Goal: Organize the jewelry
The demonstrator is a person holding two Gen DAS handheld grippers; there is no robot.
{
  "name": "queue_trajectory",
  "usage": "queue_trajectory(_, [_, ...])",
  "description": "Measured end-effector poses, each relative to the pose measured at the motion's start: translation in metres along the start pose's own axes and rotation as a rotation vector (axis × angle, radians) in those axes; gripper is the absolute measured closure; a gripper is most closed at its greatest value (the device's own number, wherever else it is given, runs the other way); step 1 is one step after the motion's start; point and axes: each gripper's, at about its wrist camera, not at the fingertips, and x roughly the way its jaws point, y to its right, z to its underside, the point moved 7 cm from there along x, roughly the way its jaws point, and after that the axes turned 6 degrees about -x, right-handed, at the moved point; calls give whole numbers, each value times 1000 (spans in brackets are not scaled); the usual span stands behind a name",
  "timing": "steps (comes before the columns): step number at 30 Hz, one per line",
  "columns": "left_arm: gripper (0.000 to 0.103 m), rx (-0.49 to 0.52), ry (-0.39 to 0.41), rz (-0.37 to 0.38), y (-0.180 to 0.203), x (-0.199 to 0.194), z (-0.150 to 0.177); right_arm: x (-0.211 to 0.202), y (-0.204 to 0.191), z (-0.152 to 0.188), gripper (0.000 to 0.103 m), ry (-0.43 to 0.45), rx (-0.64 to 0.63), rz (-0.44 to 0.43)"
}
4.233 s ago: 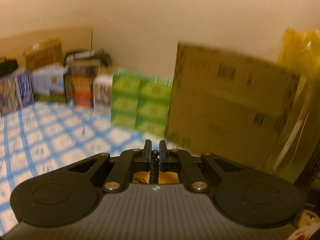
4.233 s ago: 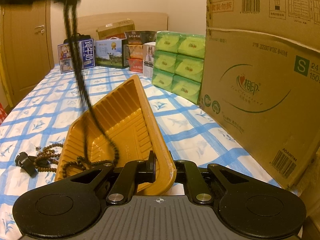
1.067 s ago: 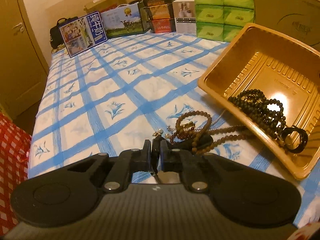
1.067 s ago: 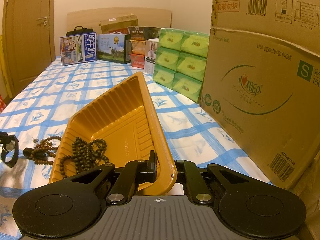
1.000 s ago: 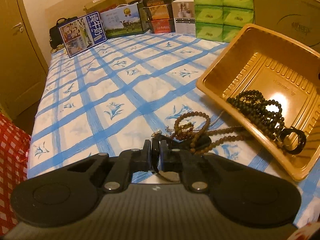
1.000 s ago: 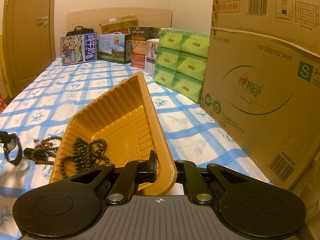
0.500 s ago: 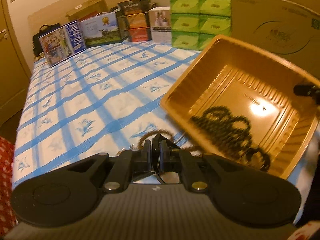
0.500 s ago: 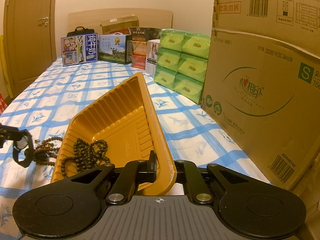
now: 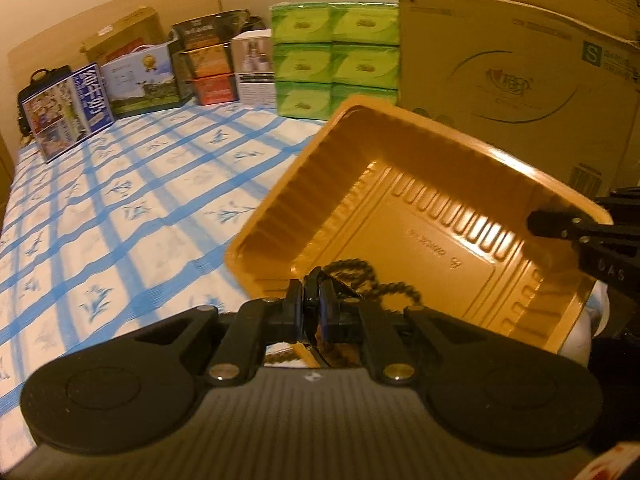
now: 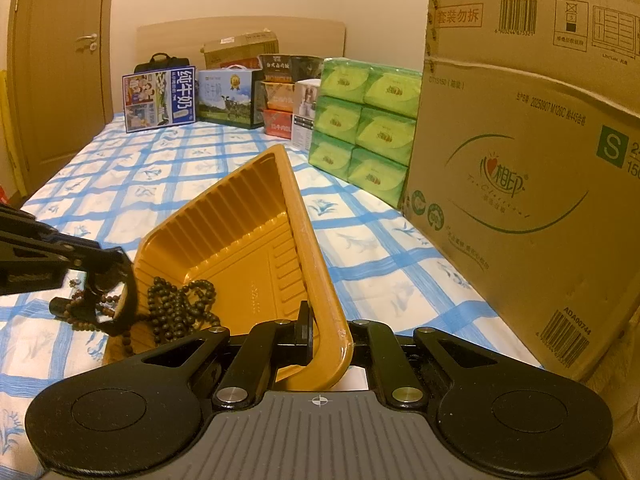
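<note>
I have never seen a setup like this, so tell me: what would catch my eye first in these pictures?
The golden plastic tray first: it is tipped up on a blue-checked bedspread, its near rim pinched by the right gripper. A dark bead string lies inside it, and the left gripper carries a black ring-shaped piece over its edge. On the right, a big cardboard box looms beside stacked green tissue packs.

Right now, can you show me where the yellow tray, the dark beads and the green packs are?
yellow tray point(image 10: 240, 216): right wrist view, ribbed inner wall.
dark beads point(image 10: 176, 308): right wrist view, heap inside the tray.
green packs point(image 9: 334, 64): left wrist view, middle of the stack.
</note>
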Motion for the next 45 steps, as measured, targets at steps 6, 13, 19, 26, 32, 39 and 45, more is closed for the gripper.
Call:
queue_trajectory(6, [95, 7, -9, 33, 14, 8, -1, 0, 0, 0, 96, 0, 0, 0])
queue_trajectory(13, [95, 17, -16, 57, 26, 20, 5, 0, 0, 0, 96, 0, 0, 0])
queue_trajectory(19, [87, 3, 13, 33, 13, 11, 8, 1, 1, 2, 96, -5, 3, -2])
queue_trajectory(26, [87, -81, 10, -100, -58, -10, 30, 0, 1, 3, 96, -5, 3, 0])
queue_trajectory(32, [86, -146, -37, -201, -111, -15, 64, 0, 1, 3, 96, -5, 3, 1])
queue_trajectory(39, [86, -134, -61, -208, -116, -7, 88, 0, 1, 3, 96, -5, 2, 2])
queue_trajectory(45, [85, -110, -59, -163, -98, 9, 89, 0, 1, 4, 96, -8, -2, 4])
